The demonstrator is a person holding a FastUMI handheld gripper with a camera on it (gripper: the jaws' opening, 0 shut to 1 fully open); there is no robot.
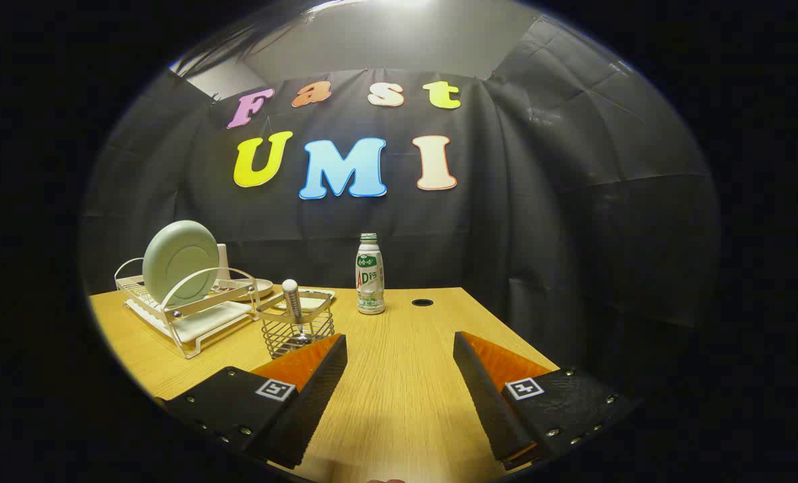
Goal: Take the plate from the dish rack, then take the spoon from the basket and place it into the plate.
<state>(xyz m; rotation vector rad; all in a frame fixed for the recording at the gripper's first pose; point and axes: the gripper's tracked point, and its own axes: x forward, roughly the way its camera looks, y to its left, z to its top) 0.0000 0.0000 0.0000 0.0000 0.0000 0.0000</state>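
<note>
- Step one, as I read it: nothing is picked up yet, so the plate [180,262] is my first target. It stands on edge in the dish rack [190,315], well off to the left of my fingers and beyond them.
- Spoon [293,305] comes second. It stands handle-up in the wire basket [298,330], which sits just ahead of my left finger, right beside the rack's near corner.
- Gripper [400,345] hangs over bare table [399,396], fingers spread wide, with nothing between them and nothing touching either one.
- Next move, in my judgement: swing left and forward, past the basket, and line the fingers up with the plate's upper rim so one finger goes on each face. The plate leans in the rack's wire slots, so I expect to lift it up and out rather than drag it sideways.
- Risk I see: the basket sits close to the path to the rack, so a low sweep could knock it or the spoon handle. I would go in high.
- A bottle [370,274] stands upright farther back, roughly straight ahead and beyond the fingers, with a small round hole [422,302] in the tabletop just to its right. Neither is in my way.
- The table in front of the fingers looks like a fair place to set the plate down.
</note>
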